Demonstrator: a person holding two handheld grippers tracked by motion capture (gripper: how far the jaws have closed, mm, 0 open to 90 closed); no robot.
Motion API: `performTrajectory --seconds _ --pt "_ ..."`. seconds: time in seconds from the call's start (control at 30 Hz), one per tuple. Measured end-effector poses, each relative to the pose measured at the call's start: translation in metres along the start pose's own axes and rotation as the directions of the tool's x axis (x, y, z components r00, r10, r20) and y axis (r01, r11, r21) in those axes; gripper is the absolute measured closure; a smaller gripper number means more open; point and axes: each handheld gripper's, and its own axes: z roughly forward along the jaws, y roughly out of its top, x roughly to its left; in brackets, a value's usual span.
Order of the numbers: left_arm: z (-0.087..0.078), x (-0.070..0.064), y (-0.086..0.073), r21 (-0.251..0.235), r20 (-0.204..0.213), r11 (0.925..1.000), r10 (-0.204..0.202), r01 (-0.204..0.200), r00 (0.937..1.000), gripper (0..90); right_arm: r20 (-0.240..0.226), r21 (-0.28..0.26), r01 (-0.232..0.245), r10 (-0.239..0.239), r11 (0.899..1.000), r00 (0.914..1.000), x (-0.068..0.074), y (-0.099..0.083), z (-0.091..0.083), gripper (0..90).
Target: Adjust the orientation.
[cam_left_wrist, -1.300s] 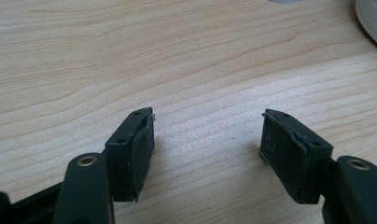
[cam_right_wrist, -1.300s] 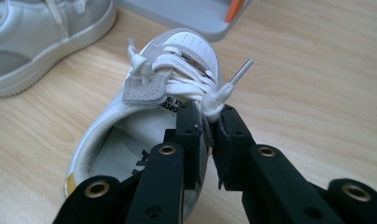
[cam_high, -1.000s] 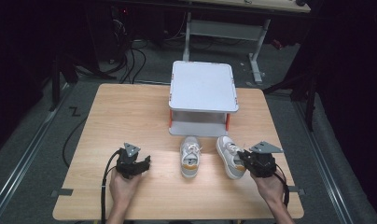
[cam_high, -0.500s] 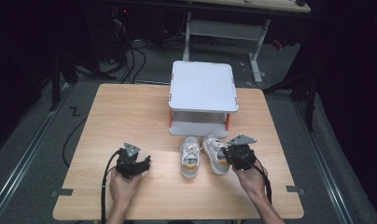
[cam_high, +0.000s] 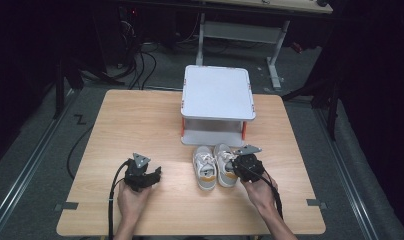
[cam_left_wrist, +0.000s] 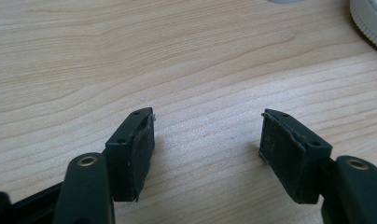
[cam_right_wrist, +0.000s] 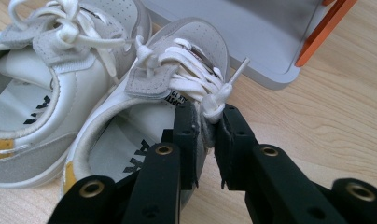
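Observation:
Two small white shoes with yellow heel patches stand side by side in front of the shelf. The left shoe [cam_high: 205, 169] [cam_right_wrist: 32, 93] stands free. My right gripper [cam_high: 241, 166] [cam_right_wrist: 206, 140] is shut on the side wall of the right shoe [cam_high: 225, 162] [cam_right_wrist: 144, 112], next to its laces, one jaw inside the shoe and one outside. My left gripper [cam_high: 151, 176] [cam_left_wrist: 207, 140] rests open near the table's front left, nothing between its jaws, over bare wood.
A white two-level shelf [cam_high: 217, 92] with orange posts [cam_right_wrist: 324, 32] stands mid-table just behind the shoes; its lower tray [cam_right_wrist: 252, 32] is close to the right shoe's toe. The wooden table [cam_high: 130, 125] has open room at left.
My right gripper has moved left with the right shoe, bringing it up beside the left shoe. The left gripper has stayed put.

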Motion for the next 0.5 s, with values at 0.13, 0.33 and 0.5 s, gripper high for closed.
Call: performTrajectory --seconds 0.13,0.33,0.5 --pt "0.0000 0.0000 0.0000 0.000 0.000 1.0000 0.000 0.000 1.0000 35.6 -0.011 -0.003 0.000 0.000 1.000 0.9999 -0.0008 -0.0015 0.0001 77.1" --pt "0.0000 -0.0005 0.0002 0.004 -0.004 1.0000 0.007 -0.007 1.0000 35.4 -0.037 -0.010 0.003 -0.003 1.000 0.9993 -0.0019 -0.0041 0.0005 71.7" --pt "0.0000 -0.0005 0.0002 0.004 -0.003 1.0000 0.007 -0.007 1.0000 35.3 -0.061 -0.025 -0.009 0.007 1.000 0.9981 -0.0050 -0.0028 -0.0012 66.0"
